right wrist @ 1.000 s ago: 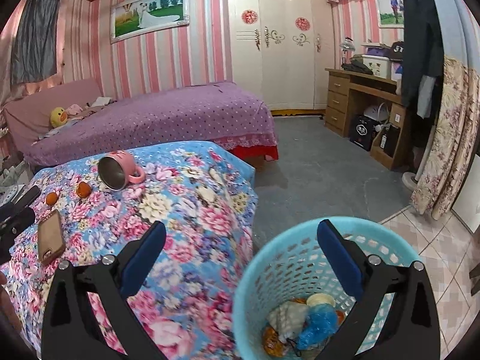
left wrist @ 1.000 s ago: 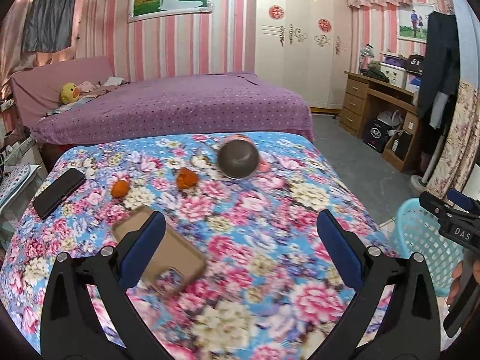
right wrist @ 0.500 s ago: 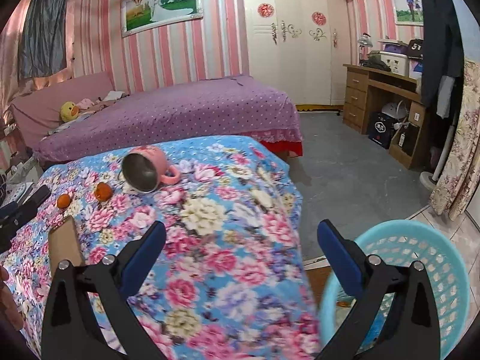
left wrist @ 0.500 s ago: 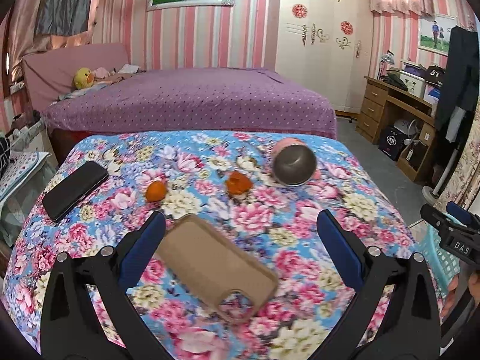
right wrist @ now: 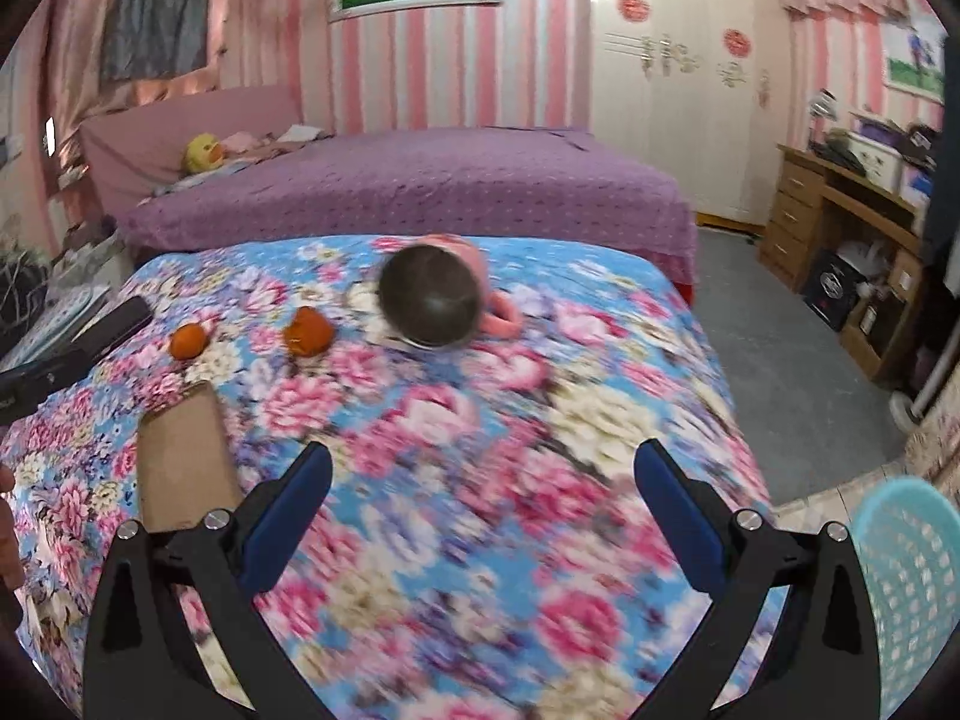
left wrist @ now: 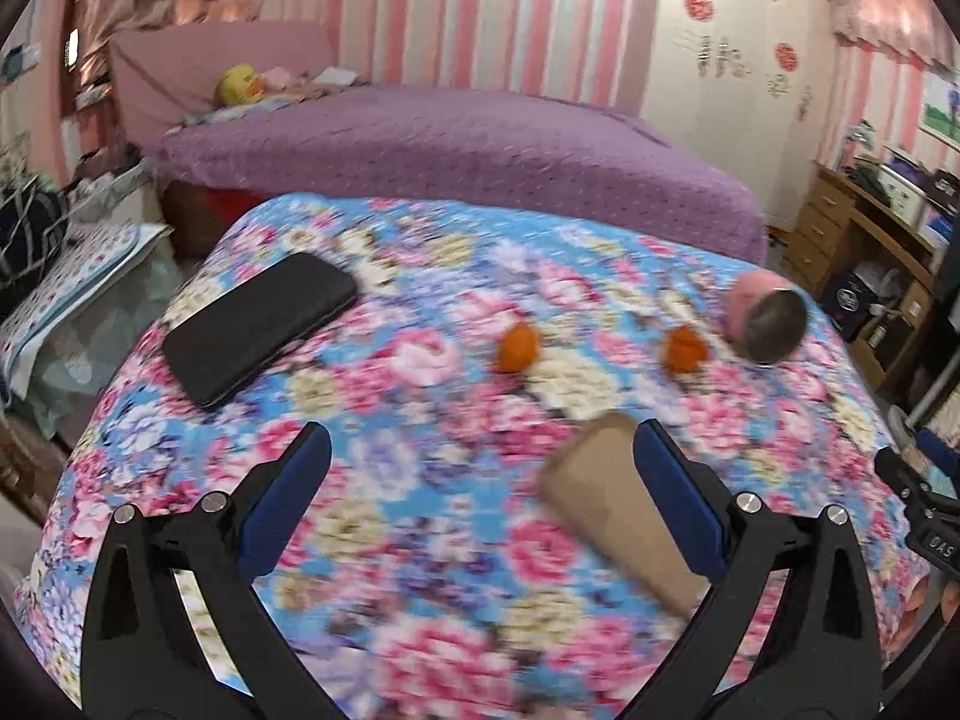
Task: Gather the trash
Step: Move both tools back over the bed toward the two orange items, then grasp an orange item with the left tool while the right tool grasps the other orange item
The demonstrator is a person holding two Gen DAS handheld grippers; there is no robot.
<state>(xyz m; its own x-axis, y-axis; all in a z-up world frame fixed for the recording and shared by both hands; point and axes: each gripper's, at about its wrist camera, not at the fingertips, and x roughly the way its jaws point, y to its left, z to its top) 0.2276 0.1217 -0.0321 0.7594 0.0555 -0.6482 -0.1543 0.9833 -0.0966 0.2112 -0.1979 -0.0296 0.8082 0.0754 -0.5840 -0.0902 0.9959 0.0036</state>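
Hovering over the floral tablecloth [left wrist: 420, 516], the left gripper [left wrist: 480, 492] has its fingers spread wide and holds nothing. The right gripper [right wrist: 483, 507] is likewise spread wide and empty.

Trash outstanding: two orange scraps, apparently peel or small fruit. In the left wrist view, one orange piece [left wrist: 516, 348] lies well ahead of the fingers, roughly on their centre line; the second orange piece [left wrist: 684, 349] lies ahead and toward the right finger, just beside a tipped pink mug [left wrist: 765, 324]. In the right wrist view both sit ahead and to the left of the left finger.

Non-trash items: a black phone [left wrist: 258, 327] ahead-left of the left fingers, and a tan phone case [left wrist: 606, 498] partly behind the right finger.

The light blue basket [right wrist: 912, 588] stands on the floor, outside the right gripper's right finger; its contents are not visible from this angle.

Assessment: collection is incomplete. Neither scrap is within the fingers' span; both remain to be picked up and carried to the basket. Motion blur limits finer detail.
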